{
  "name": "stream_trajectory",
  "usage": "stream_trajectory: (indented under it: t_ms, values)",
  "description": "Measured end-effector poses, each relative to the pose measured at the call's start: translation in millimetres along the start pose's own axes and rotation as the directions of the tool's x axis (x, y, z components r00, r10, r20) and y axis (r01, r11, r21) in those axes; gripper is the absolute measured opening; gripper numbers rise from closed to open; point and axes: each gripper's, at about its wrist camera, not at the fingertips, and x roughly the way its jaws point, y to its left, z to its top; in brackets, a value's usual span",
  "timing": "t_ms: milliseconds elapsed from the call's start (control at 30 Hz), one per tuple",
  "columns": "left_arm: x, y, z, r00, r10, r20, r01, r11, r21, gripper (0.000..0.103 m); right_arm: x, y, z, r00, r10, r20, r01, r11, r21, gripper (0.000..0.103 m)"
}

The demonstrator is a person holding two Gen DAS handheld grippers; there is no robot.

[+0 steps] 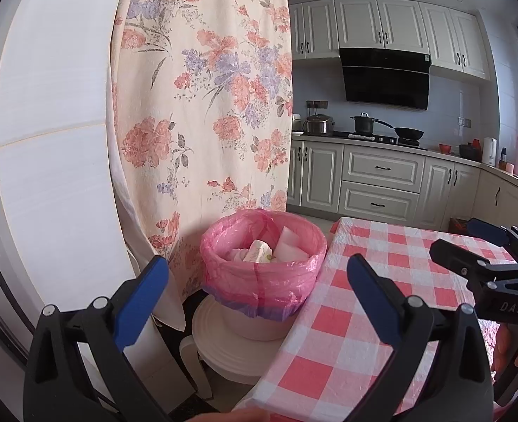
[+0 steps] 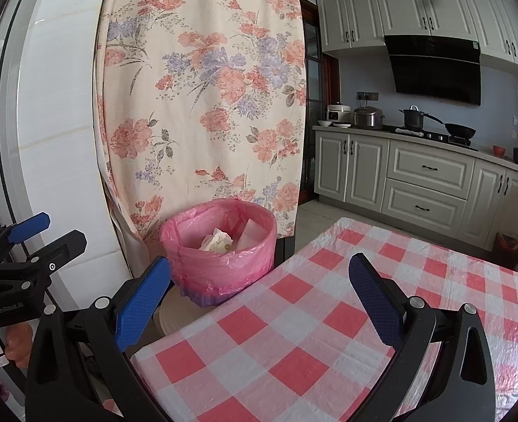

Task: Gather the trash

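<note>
The trash already sits in the pink bin at 12 o'clock, both grippers hold open, empty jaws, and the checked bench looks bare, so the job seems nearly done.

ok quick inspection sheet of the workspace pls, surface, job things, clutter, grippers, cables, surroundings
surface: table under a red-and-white checked cloth, no trash seen on it
job's things: bin with pink liner beside the table's edge, on a white stool; wrappers and paper inside
clutter: nothing seen
grippers: left gripper and right gripper both open, holding nothing
cables: nothing seen
surroundings: floral curtain behind the bin; kitchen cabinets, range hood and pots on the stove beyond
</note>
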Motion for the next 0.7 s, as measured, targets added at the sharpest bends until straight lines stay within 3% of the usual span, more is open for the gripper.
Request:
stream_trajectory:
  t_ms: [700]
  values:
    - [0.0,0.4,1.7,1.0,-0.001,-0.002,0.001,1.0,0.001,0.098,-1.3,2.1,0.1,1.0,0.001,0.001,-0.001,1.0,-0.004,0.095]
